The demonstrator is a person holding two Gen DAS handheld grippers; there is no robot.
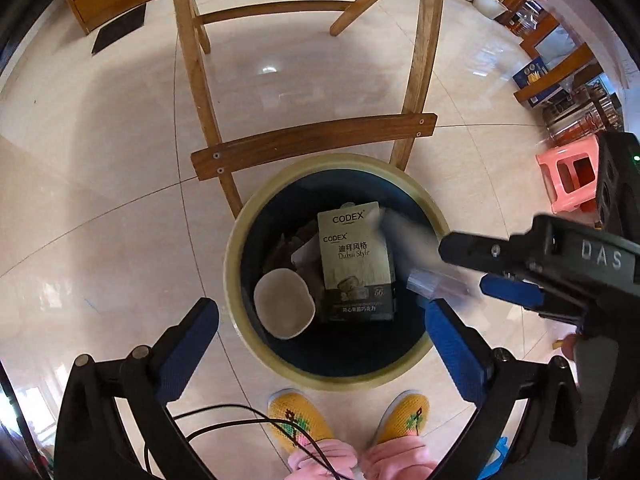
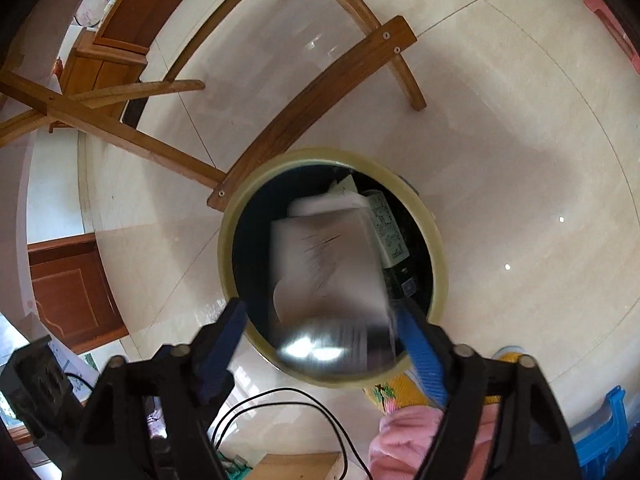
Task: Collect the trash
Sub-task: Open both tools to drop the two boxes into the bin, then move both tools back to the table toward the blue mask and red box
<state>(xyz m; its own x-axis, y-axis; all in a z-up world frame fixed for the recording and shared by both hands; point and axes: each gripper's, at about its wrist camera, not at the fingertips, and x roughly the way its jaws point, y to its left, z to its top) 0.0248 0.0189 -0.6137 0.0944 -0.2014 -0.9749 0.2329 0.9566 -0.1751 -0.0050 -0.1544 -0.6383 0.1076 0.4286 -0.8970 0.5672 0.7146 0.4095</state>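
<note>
In the left wrist view, the left gripper hangs over a round bin with a pale yellowish rim and dark inside, which stands on the glossy cream tiled floor against the crossbar of a wooden chair; its blue-padded fingers stand wide apart with nothing between them. Inside the bin lie a grey-green cardboard box printed CODEX and a round off-white paper cup or lid. From the right, the right gripper reaches over the rim, a blurred, clear, crinkly wrapper at its fingertips. In the right wrist view, the right gripper's fingers are parted, and a blurred, pale, shiny plastic packet hangs over the bin's mouth, apparently loose and dropping, though its edge near the right-side finger is too smeared to be sure. The packet looks thin, light, floppy and slippery, so an edge or a bunched fold would be the place to pinch it; the box looks stiff and light, best taken across its narrow sides.
</note>
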